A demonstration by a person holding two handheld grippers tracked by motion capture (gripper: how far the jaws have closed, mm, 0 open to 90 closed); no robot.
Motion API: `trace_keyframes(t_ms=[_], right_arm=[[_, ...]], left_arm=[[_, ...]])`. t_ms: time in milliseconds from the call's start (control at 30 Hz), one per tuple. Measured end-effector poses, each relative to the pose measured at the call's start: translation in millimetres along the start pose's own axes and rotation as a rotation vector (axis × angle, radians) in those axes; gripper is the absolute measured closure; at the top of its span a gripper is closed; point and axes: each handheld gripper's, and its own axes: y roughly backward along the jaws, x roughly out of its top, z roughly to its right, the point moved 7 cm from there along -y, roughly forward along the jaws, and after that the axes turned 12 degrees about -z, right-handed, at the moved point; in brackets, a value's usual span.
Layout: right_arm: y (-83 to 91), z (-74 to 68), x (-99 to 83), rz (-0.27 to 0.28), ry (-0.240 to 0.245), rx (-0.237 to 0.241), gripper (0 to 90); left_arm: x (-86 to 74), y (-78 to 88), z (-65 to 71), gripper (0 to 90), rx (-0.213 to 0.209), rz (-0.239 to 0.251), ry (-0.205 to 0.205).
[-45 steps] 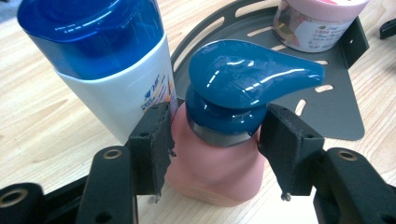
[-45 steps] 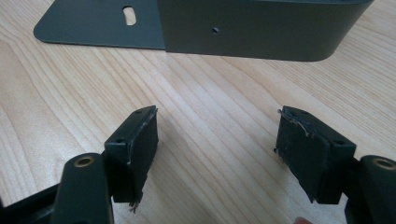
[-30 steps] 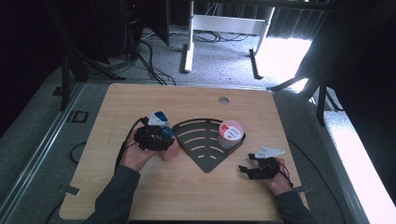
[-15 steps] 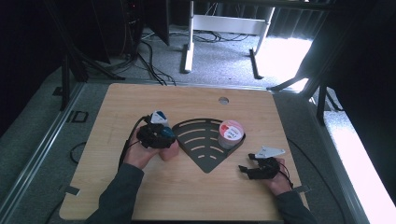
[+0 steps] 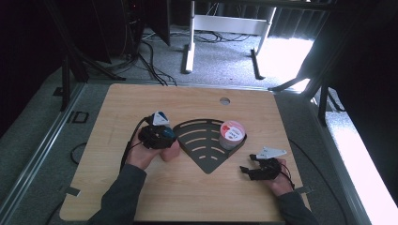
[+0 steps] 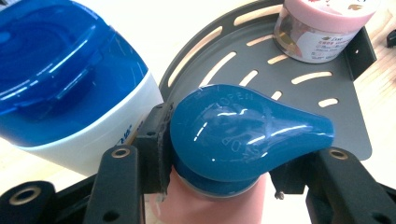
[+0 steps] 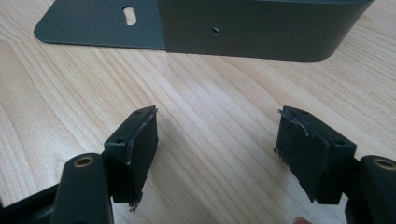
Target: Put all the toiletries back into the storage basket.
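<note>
- Left gripper (image 6: 219, 154): jaws have just been closing; pads now sit against both sides of the pink bottle (image 6: 215, 200) just under its blue flip cap (image 6: 243, 133). Grasping it.
- Pink bottle stands upright on the table (image 5: 187, 197), just beside the left edge of the dark slotted corner shelf (image 5: 206, 143).
- White bottle with blue cap (image 6: 65, 79) stands just beside the pink one.
- Pink-lidded jar (image 5: 232, 134) sits in the shelf's right corner.
- Right gripper (image 7: 215, 149): released, jaws wide apart over bare wood, near the shelf's wall, well apart from the bottles.
</note>
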Motion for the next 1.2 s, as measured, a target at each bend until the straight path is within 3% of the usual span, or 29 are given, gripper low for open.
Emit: trace_keyframes(t_ms=[233,967,1200], right_arm=[[0.0,0.0,0.0,0.0,-0.001,0.001,28.9],[0.1,0.2,0.0,0.0,-0.002,0.002,28.9],[0.1,0.2,0.0,0.0,-0.002,0.002,28.9]], left_arm=[[-0.3,2.2,-1.2,52.0,-0.021,0.014,0.019],[-3.3,7.0,8.5,52.7,-0.027,-0.013,0.004],[-2.4,13.7,12.9,52.8,-0.048,0.011,0.004]])
